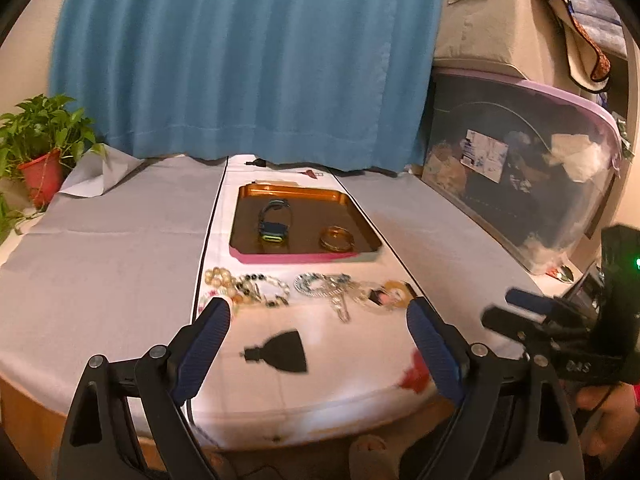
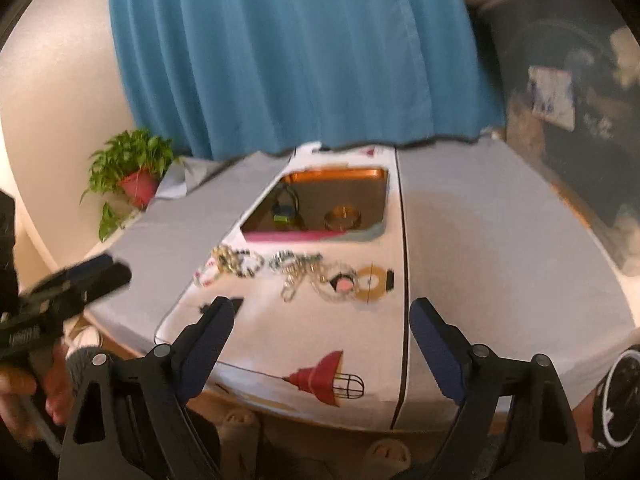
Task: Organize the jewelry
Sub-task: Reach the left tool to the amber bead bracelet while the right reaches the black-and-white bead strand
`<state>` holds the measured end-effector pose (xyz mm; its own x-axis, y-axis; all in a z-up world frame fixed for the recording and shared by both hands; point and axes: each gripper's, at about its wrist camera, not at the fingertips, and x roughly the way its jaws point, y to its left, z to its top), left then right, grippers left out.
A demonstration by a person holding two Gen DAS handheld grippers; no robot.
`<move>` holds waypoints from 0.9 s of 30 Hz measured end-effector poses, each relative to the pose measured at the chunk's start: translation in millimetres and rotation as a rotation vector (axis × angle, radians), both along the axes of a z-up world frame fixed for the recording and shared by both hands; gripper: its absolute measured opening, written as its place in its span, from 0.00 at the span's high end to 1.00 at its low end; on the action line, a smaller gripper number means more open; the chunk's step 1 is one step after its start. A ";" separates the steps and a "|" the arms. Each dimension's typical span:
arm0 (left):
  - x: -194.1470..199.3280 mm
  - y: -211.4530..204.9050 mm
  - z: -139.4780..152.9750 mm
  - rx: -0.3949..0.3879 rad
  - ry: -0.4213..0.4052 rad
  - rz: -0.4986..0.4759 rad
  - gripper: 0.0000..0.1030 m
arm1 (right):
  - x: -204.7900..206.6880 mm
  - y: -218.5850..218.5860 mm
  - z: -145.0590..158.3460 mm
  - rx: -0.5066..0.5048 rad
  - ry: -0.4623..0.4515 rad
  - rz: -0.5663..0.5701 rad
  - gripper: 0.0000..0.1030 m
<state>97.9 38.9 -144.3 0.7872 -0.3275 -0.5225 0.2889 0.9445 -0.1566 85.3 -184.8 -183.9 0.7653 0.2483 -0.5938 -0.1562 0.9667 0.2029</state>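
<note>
A copper tray (image 1: 360, 216) (image 2: 382, 184) lies on the white runner and holds a dark watch (image 1: 274, 224) (image 2: 286, 208) and a gold bangle (image 1: 337, 239) (image 2: 342, 218). In front of it a row of loose jewelry stretches across the cloth: pearl and bead bracelets (image 1: 244, 288) (image 2: 232, 266), silver chains (image 1: 332, 290) (image 2: 304, 274) and a round pink-faced pendant (image 1: 390, 294) (image 2: 343, 284). My left gripper (image 1: 318, 320) hovers open just short of that row, nothing between its fingers. My right gripper (image 2: 322, 320) is also open and empty, a little nearer the table's front edge.
A potted plant (image 1: 40, 152) (image 2: 132, 172) stands at the table's far left corner. A blue curtain (image 1: 248, 60) hangs behind. A large clear storage bin (image 1: 520, 184) with a beige box on top borders the right side. Grey cloth flanks the runner.
</note>
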 end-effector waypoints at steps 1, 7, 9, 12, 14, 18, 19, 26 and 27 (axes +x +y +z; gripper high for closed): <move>10.4 3.7 -7.0 0.001 0.003 -0.003 0.19 | 3.7 -1.3 -5.4 0.001 0.009 0.014 0.14; 61.4 11.9 -41.4 0.042 0.084 -0.041 0.56 | 34.7 3.7 -37.0 0.046 0.069 0.091 0.13; 74.8 15.5 -50.3 0.062 0.107 -0.039 0.56 | 44.2 11.1 -43.9 0.047 0.077 0.126 0.13; 91.4 27.2 -55.5 0.072 0.121 -0.026 0.56 | 59.7 26.1 -50.9 0.048 0.079 0.188 0.14; 102.8 34.7 -55.6 0.090 0.127 -0.006 0.60 | 71.7 39.1 -54.5 0.036 0.075 0.220 0.24; 129.3 44.1 -64.8 0.098 0.170 -0.019 0.74 | 96.0 53.0 -65.4 0.057 0.106 0.231 0.42; 134.5 46.0 -69.9 0.102 0.191 -0.015 0.75 | 102.7 55.8 -67.2 0.060 0.109 0.222 0.45; 133.8 68.5 -95.6 0.129 0.270 0.091 0.75 | 138.0 89.7 -73.1 0.068 0.120 0.285 0.58; 134.4 69.5 -95.8 0.145 0.271 0.100 0.76 | 142.1 94.6 -74.3 0.066 0.127 0.290 0.60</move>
